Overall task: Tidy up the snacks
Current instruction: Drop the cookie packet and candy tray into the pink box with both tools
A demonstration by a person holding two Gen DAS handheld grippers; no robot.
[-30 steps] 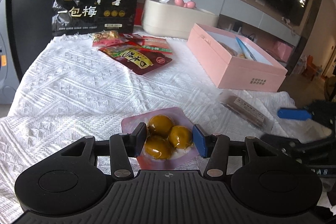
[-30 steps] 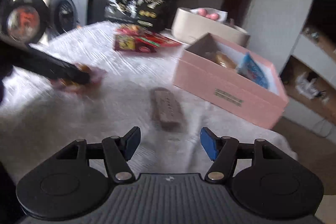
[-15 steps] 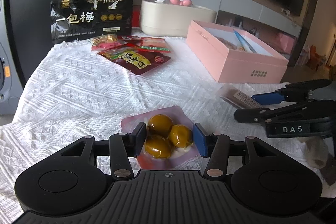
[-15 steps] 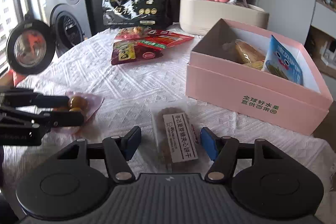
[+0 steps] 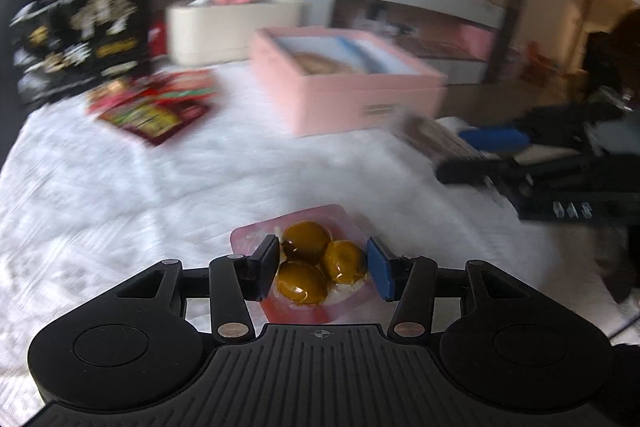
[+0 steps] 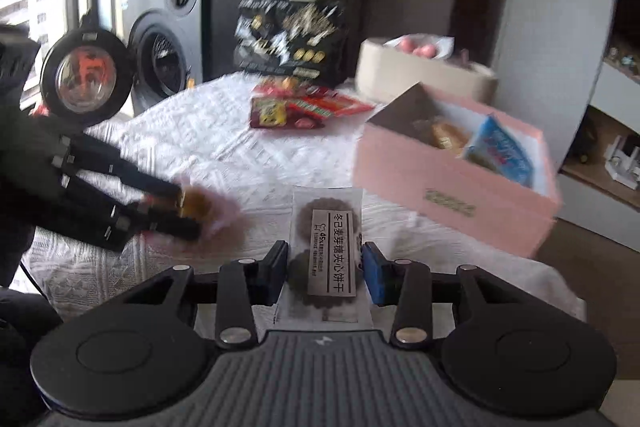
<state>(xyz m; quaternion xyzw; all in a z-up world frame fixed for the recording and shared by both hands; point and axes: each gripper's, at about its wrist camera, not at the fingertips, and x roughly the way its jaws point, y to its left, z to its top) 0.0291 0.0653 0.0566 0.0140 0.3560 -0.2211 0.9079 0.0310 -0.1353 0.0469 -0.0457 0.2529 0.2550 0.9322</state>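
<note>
My left gripper [image 5: 322, 269] is shut on a pink pack of three glossy yellow-brown balls [image 5: 316, 267], held just above the white cloth. It also shows in the right wrist view, where the left gripper [image 6: 186, 209] carries the pack [image 6: 208, 207] at the left. My right gripper [image 6: 324, 271] is shut on a clear biscuit pack with a white label [image 6: 328, 227]. From the left wrist view the right gripper [image 5: 468, 157] holds that biscuit pack [image 5: 432, 139] near the corner of the open pink box [image 5: 360, 99]. The pink box [image 6: 452, 195] holds a blue packet and a wrapped pastry.
Red snack packets [image 5: 156, 107] lie on the white tablecloth [image 5: 120, 187] in front of a black bag [image 5: 84, 35]. A cream round container [image 5: 232, 27] with pink items stands behind the box. A washing machine [image 6: 164, 55] is beyond the table's left edge.
The right gripper's jaws have closed on the biscuit pack, which has come up off the cloth. The left gripper has swung towards the pink box with its pack still held.
</note>
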